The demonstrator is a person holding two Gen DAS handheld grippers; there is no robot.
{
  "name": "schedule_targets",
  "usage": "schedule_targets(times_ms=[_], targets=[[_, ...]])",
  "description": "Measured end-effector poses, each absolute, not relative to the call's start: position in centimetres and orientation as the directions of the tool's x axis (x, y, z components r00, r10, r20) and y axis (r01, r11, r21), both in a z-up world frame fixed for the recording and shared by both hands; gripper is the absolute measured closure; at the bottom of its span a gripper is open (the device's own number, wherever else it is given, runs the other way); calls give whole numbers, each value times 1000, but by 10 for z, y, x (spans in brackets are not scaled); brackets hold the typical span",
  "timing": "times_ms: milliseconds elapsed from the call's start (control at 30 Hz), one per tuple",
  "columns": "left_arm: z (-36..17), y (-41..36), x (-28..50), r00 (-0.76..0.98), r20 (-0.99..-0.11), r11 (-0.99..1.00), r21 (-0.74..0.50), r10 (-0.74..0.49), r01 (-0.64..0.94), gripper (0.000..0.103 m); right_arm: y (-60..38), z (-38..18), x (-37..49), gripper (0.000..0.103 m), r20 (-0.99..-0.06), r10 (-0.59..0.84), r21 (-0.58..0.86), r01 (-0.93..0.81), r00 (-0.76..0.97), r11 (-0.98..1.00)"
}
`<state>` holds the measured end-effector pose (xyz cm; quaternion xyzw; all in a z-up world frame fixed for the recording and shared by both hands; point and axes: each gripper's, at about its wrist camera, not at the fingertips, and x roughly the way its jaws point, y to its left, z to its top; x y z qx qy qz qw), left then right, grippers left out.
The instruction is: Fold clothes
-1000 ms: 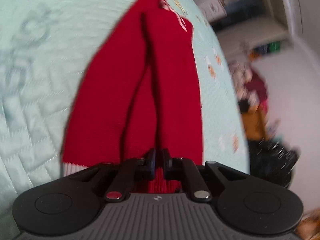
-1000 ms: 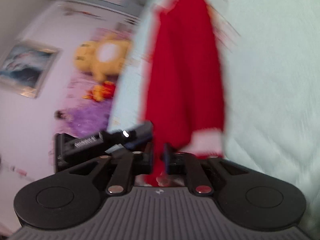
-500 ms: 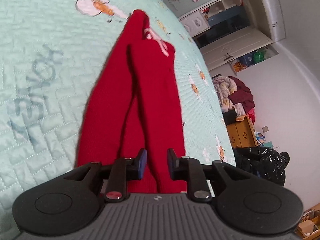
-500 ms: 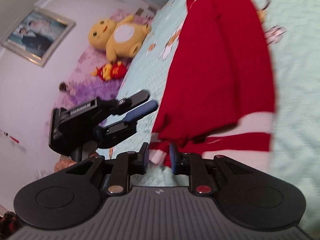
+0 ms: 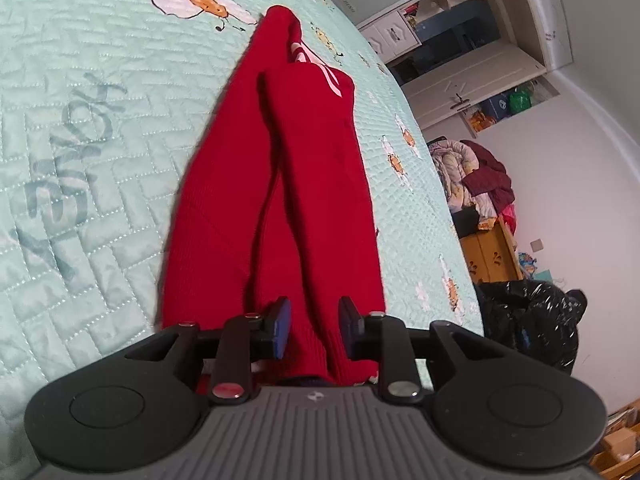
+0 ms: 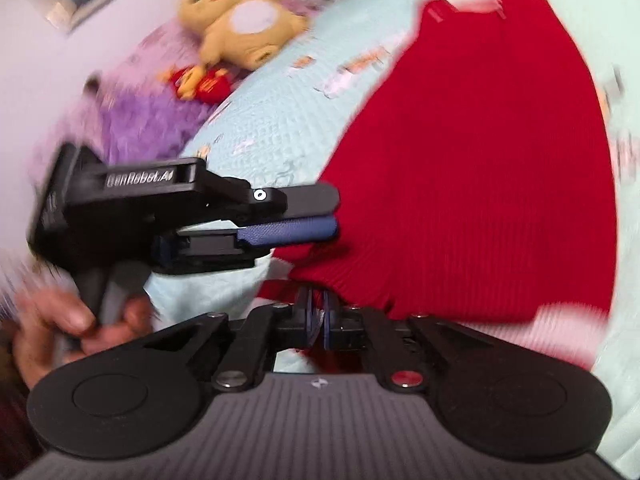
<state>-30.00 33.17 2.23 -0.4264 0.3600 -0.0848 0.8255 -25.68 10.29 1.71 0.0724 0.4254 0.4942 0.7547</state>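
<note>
A red knit garment [image 5: 320, 184] with white stripes lies lengthwise, folded, on the mint quilted bedspread [image 5: 80, 160]. My left gripper [image 5: 314, 326] hovers at its near end. Its jaws are opening, and a ridge of red fabric runs loose between the pads without being pressed. In the blurred right wrist view the garment [image 6: 480, 184] spreads across the bedspread [image 6: 272, 128]. My right gripper [image 6: 318, 312] is shut at the near hem with a sliver of red cloth pinched between its pads. The left gripper [image 6: 334, 214] reaches in from the left, held by a hand [image 6: 60, 320].
A yellow plush toy [image 6: 240, 20], a small red one [image 6: 200, 80] and a purple fluffy blanket [image 6: 148, 120] lie by the bed's far side. Past the bed's right edge are a white wardrobe [image 5: 460, 68], a clothes pile [image 5: 476, 176], a yellow cabinet [image 5: 488, 252] and a black bag [image 5: 532, 320].
My left gripper has let go of the red fabric and its jaws have spread. My right gripper opened briefly, rolled and lifted, then shut again on the hem.
</note>
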Motion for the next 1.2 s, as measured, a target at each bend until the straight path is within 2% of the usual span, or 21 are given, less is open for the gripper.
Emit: schedule_targets(times_ms=[100, 167, 267, 367, 567, 633, 700, 833, 900, 967, 1033, 1100, 1167, 1200], targets=[[21, 332, -302, 720, -532, 633, -756, -446, -167, 76, 103, 11, -258, 100, -580, 798, 480, -723, 163, 496], [25, 331, -305, 718, -533, 645, -748, -448, -153, 76, 101, 4, -256, 100, -568, 809, 520, -697, 149, 494], [33, 328, -313, 716, -519, 671, -735, -467, -96, 76, 93, -5, -257, 102, -519, 843, 538, -711, 143, 453], [31, 323, -317, 687, -564, 715, -693, -459, -92, 73, 87, -9, -262, 101, -481, 864, 527, -737, 152, 423], [18, 326, -318, 685, -573, 721, -686, -450, -100, 74, 84, 10, -292, 91, -514, 824, 344, -823, 237, 451], [18, 325, -318, 686, -572, 722, -685, -451, -96, 74, 81, 18, -301, 84, -516, 815, 309, -830, 265, 465], [16, 325, -318, 687, -569, 719, -689, -452, -97, 74, 76, 24, -307, 82, -510, 805, 283, -825, 302, 489], [14, 327, -319, 689, -560, 703, -704, -460, -103, 74, 77, 39, -314, 82, -472, 835, 305, -836, 283, 456], [12, 328, -319, 689, -557, 696, -711, -464, -106, 74, 89, 39, -312, 83, -487, 838, 323, -841, 245, 434], [11, 329, -318, 688, -554, 689, -716, -468, -108, 74, 98, 29, -303, 90, -509, 830, 358, -821, 228, 445], [11, 328, -318, 685, -557, 693, -713, -469, -106, 74, 103, 13, -292, 103, -536, 815, 393, -790, 219, 471], [11, 327, -318, 683, -560, 696, -711, -470, -104, 74, 99, 6, -286, 103, -528, 823, 447, -754, 211, 481], [11, 327, -317, 681, -562, 695, -711, -470, -106, 74, 88, 17, -293, 103, -517, 827, 442, -758, 221, 479], [11, 327, -318, 681, -562, 695, -711, -470, -108, 74, 77, 23, -297, 99, -499, 837, 446, -762, 224, 469]])
